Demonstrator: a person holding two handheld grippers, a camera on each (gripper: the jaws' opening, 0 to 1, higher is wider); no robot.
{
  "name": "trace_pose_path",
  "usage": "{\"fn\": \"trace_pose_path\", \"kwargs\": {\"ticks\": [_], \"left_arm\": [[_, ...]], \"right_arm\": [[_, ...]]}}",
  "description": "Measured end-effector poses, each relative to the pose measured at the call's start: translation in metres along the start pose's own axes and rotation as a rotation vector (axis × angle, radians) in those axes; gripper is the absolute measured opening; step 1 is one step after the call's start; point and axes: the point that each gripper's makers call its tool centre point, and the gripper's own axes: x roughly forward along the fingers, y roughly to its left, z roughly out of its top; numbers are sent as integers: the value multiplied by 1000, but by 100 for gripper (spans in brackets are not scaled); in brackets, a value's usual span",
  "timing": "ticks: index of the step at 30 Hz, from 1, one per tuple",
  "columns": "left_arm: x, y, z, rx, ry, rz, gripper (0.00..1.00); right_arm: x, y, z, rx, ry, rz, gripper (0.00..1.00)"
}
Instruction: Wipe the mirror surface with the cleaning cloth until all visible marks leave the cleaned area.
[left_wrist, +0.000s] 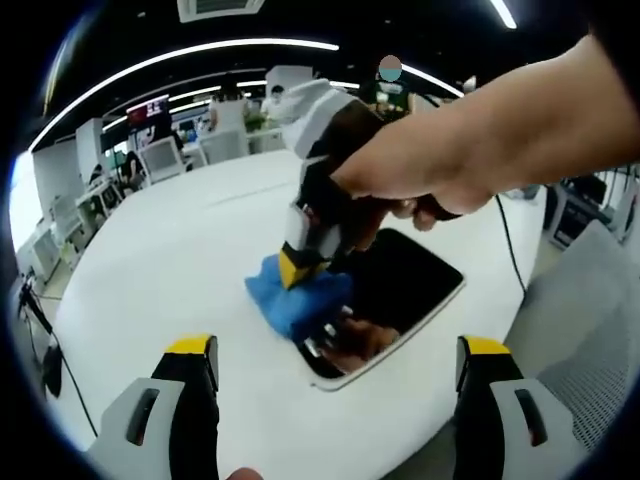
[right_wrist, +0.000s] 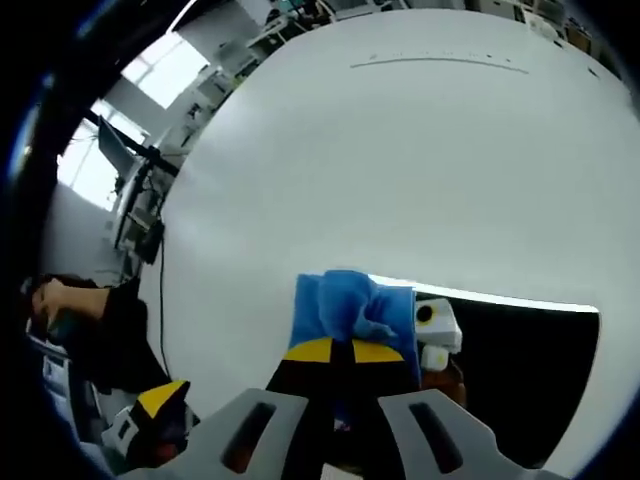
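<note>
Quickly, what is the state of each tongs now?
Left tongs: open, holding nothing.
Right tongs: shut on the blue cleaning cloth, at the mirror.

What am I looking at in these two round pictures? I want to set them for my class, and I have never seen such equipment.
A person holds a handheld two-jaw gripper in each hand, and a fisheye camera rides on each one.

The left gripper view looks along the left gripper, whose jaws stand wide apart and hold nothing. Ahead of it, the person's hand works the right gripper.

The right gripper view looks down that gripper's own jaws, shut on a blue cleaning cloth.

A rectangular mirror lies flat on a white table. The cloth is pressed at the mirror's edge, partly on the glass.
</note>
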Motion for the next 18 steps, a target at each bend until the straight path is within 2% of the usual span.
{"fn": "trace_pose_path", "kwargs": {"ticks": [18], "left_arm": [[1,-2,-1,1,2,-9,99]], "right_arm": [[-2,10,-19,0,17,33,0]]}}
